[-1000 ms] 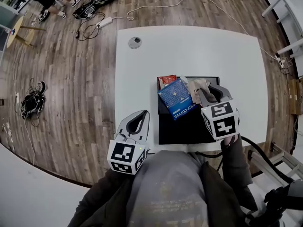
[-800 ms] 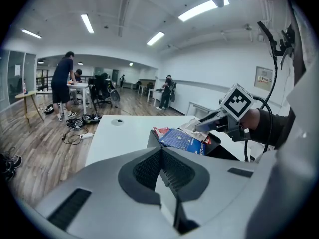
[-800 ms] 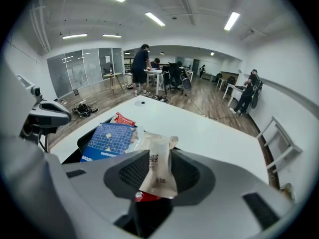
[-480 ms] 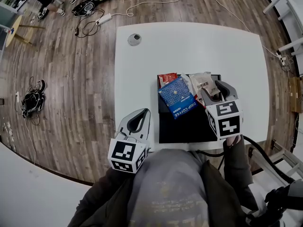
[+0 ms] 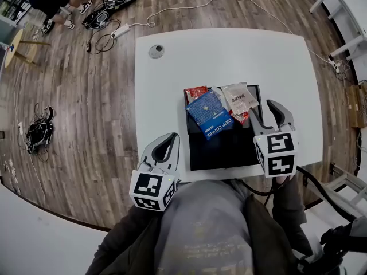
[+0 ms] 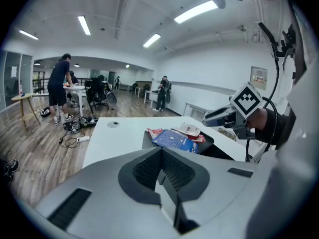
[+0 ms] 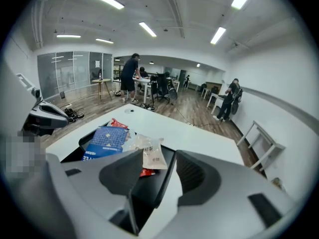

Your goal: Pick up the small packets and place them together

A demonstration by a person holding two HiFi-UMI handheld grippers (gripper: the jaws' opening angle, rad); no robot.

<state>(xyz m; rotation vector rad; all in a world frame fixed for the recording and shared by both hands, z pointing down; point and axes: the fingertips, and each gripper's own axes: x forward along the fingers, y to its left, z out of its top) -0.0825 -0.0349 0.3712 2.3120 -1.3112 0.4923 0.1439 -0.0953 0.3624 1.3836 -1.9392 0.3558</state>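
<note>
Currently the right gripper's (image 5: pixel 261 106) jaws have just opened, empty; the left gripper's (image 5: pixel 171 137) are together, empty. The packets (image 5: pixel 209 114) lie heaped at the black tray's (image 5: pixel 229 153) far end. A nudge could slide the pale packet (image 5: pixel 239 98) over the rim.

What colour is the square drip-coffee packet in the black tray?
The packet is blue with a pale dotted pattern; the head view shows it best.

we read "drip coffee" in white along the edge of the blue packet (image 5: pixel 207 110). the print on the pale packet (image 5: pixel 239 98) is too small for us to read.
</note>
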